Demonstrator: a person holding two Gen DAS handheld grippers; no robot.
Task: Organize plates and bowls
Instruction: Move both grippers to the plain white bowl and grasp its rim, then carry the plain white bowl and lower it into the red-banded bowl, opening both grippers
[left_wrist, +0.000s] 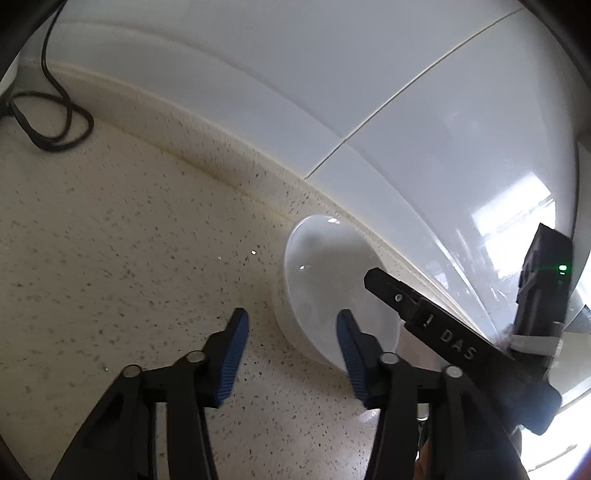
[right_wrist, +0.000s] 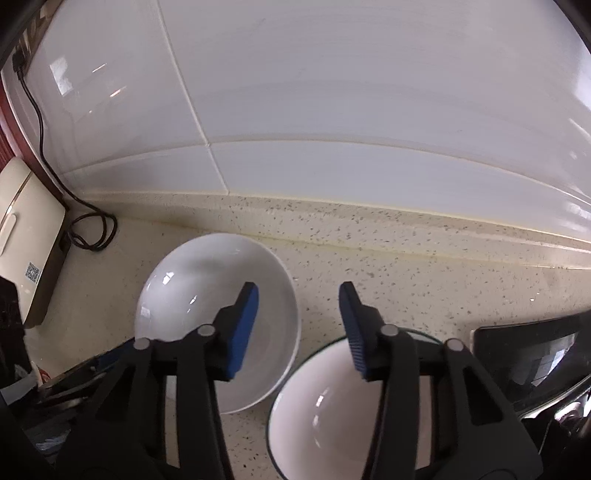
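Observation:
A plain white bowl (left_wrist: 325, 273) stands on the speckled counter close to the wall. My left gripper (left_wrist: 292, 314) is open and straddles its near rim, one blue pad over the bowl's inside and the other outside above the counter. One black finger (left_wrist: 391, 291) of the other gripper reaches over the same bowl from the right. In the right wrist view my right gripper (right_wrist: 298, 286) is open astride the white bowl's (right_wrist: 207, 306) right rim. Its right finger hangs above a second white bowl with a dark rim (right_wrist: 325, 410). No pad presses on anything.
A white tiled wall (right_wrist: 332, 110) and a raised counter lip close off the far side. A looped black cable (right_wrist: 92, 229) and a beige appliance (right_wrist: 26, 240) sit at the left. A glossy black object (right_wrist: 535, 362) lies at the right, beside the dark-rimmed bowl.

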